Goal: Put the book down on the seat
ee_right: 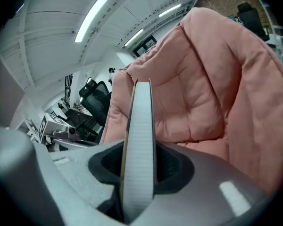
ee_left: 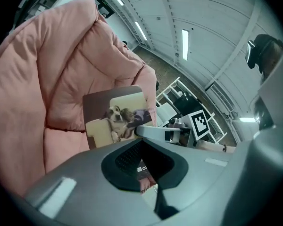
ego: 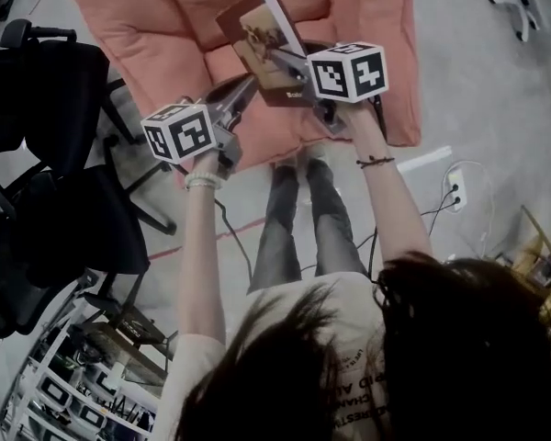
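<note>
— Holding the book (ego: 262, 39) up over the seat (ego: 156, 26), are you?

— Yes. My right hand-held gripper (ego: 289, 62) pinches it near its lower right corner. In the right gripper view the page block stands straight up between the jaws, with a pad on each cover. The book sits upper centre in the head view, in the air, and I see no contact with the pink cushion.

— And the left?

— My left hand-held gripper (ego: 243, 95) points at the cover from just beside the book's lower left. Its jaws stand spread with nothing pinched, and a strip of the cover shows through the gap.

— Which step is that, then?

— I judge it the carry to the seat: book in hand, not yet laid. Next I must bring it to the flat part of the cushion, tip it from upright onto a cover, and only then let the right jaws go. The padding looks soft and sloped, so I would place it well in from the front edge.
</note>
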### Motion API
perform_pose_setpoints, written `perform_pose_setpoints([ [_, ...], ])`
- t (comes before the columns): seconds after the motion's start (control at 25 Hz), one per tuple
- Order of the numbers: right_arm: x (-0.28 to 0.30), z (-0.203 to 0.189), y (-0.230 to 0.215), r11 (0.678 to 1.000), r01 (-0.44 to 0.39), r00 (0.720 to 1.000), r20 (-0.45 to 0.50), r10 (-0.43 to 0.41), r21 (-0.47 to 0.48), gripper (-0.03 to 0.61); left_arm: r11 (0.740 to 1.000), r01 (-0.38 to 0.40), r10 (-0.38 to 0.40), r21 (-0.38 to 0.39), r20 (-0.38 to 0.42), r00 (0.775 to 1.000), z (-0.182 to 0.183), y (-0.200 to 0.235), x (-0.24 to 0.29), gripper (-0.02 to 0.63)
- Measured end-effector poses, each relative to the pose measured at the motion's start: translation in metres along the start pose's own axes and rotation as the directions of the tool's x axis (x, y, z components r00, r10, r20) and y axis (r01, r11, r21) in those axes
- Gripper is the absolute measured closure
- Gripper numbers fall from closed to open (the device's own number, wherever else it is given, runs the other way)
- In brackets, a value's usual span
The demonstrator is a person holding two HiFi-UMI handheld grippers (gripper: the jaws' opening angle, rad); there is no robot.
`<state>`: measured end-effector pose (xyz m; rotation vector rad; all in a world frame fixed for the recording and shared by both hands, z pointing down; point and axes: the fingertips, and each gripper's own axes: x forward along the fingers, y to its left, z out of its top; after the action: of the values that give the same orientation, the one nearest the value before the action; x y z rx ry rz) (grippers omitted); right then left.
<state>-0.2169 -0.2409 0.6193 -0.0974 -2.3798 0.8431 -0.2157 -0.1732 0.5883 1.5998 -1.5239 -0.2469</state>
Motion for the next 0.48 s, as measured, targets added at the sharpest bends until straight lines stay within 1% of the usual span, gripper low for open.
perform_pose_setpoints([
  [0.2, 0.036, -0.032, -0.02, 1.0, 0.004, 0.997, -0.072, -0.003, 0.002, 0.431, 0.999, -0.011, 0.01, -0.04, -0.028, 1.0, -0.022, 0.031, 0.015, 0.614],
  [0.28, 0.047, -0.043, -0.027, 1.0, 0.003, 0.996, -0.091, -0.003, 0.005, 0.431, 0.998, -0.011, 0.008, -0.054, -0.054, 0.998, -0.033, 0.04, 0.02, 0.614],
  [0.36, 0.052, -0.052, -0.036, 1.0, 0.0, 0.995, -0.104, 0.001, 0.009, 0.431, 0.997, -0.009, 0.003, -0.076, -0.081, 0.997, -0.046, 0.045, 0.028, 0.614],
  [0.48, 0.053, -0.065, -0.049, 1.0, 0.0, 0.993, -0.119, 0.001, 0.012, 0.431, 0.995, 0.001, -0.011, -0.098, -0.093, 0.996, -0.062, 0.047, 0.043, 0.614],
])
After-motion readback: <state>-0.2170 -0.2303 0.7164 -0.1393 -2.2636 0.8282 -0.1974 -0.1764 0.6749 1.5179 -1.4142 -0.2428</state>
